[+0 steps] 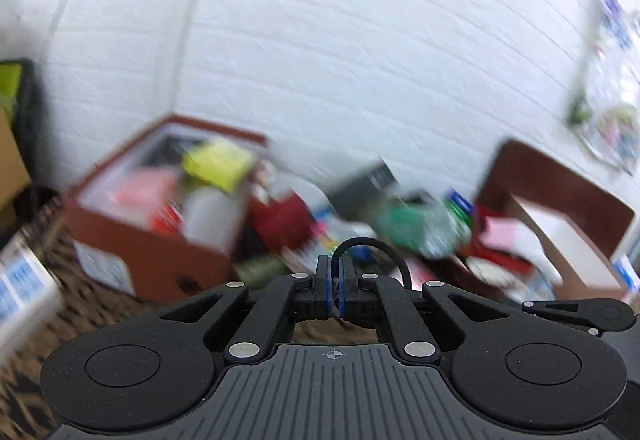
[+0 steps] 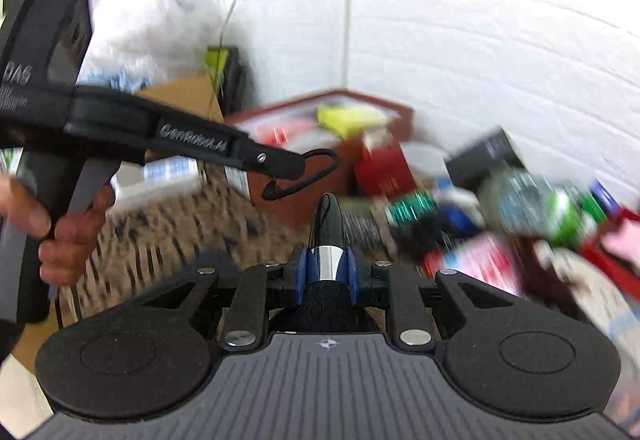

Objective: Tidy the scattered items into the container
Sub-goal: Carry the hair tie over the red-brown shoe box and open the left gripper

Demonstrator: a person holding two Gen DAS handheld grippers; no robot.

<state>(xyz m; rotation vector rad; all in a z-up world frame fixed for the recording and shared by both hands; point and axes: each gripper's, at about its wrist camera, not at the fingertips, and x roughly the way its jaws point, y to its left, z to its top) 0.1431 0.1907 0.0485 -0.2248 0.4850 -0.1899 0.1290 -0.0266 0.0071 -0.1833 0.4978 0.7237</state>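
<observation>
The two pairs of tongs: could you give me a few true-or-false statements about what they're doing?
1. The right tongs grip a black brush with a silver band. True.
2. The left tongs are wide open. False: shut on a thin black cord.
3. The brown box is empty. False: colourful items fill it.
4. The wall is white brick. True.

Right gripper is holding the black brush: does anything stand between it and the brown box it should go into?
Yes. In the right wrist view the left gripper, holding a black cord loop, reaches across between the brush and the brown box. Heavy blur hides finer detail.
</observation>
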